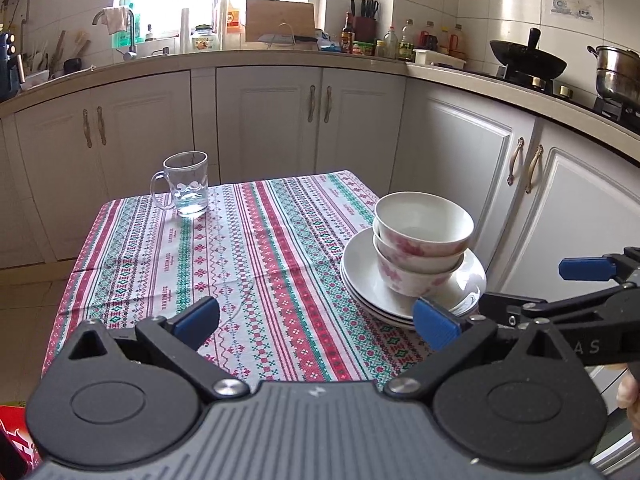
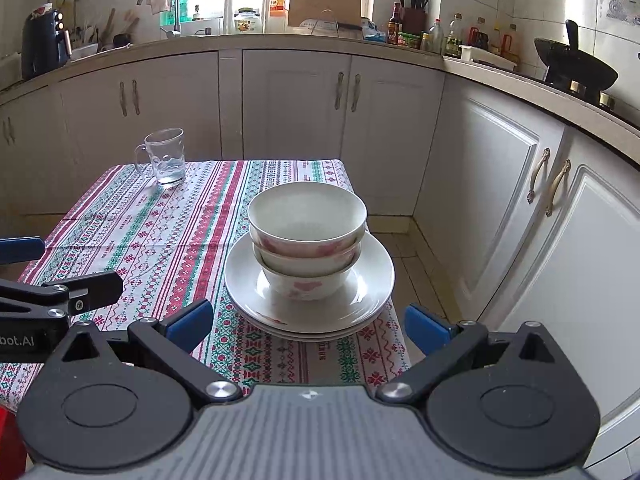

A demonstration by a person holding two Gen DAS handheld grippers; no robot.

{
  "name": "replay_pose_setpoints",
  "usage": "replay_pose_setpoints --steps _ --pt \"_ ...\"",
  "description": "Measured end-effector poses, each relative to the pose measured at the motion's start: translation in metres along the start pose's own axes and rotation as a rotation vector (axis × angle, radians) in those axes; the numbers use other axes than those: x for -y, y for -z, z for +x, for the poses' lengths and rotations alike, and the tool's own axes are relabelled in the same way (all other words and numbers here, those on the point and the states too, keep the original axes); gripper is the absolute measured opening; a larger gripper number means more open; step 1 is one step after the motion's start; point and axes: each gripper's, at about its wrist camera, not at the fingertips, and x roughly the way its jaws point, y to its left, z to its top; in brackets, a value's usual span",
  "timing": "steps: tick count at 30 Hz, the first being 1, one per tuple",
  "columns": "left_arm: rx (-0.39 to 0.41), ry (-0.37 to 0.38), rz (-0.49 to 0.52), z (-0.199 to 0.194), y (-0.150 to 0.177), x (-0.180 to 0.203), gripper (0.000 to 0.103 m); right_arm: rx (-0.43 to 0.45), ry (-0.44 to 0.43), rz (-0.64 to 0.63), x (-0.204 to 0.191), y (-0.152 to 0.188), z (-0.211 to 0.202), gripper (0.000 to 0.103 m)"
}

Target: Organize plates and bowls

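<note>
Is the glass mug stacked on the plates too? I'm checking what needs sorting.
No. The glass mug stands alone on the tablecloth, apart from the bowls nested on the plates.

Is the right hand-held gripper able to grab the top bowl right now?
Probably yes. The right hand-held gripper is open and empty, facing the stack head-on. The top bowl sits above two other bowls on the plates, with nothing between them. It would likely need to rise and move forward.
</note>
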Motion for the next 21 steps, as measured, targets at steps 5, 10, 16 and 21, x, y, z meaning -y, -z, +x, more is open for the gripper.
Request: replay_pose_setpoints --steps 5,10,16,21 --pt "0.001 0.003 0.003 -0.0014 -0.0001 0.0005 0.102 -0.002 0.001 -0.002 -0.0003 -0.0004 0.0001 0.103" --pt "0.007 -0.001 0.003 -0.0036 -0.0004 0.0007 0.102 0.004 0.004 -0.006 -0.0009 -0.0016 -0.0025 0.103" --pt "0.004 -0.008 0.002 -0.0038 -0.0001 -0.0001 0.102 0.007 0.010 -0.010 -0.0017 -0.0016 -0.0034 0.103" --pt "0.004 -0.008 0.003 -0.0039 0.0002 -0.0006 0.102 0.008 0.011 -0.012 -0.0023 -0.0015 -0.0036 0.103"
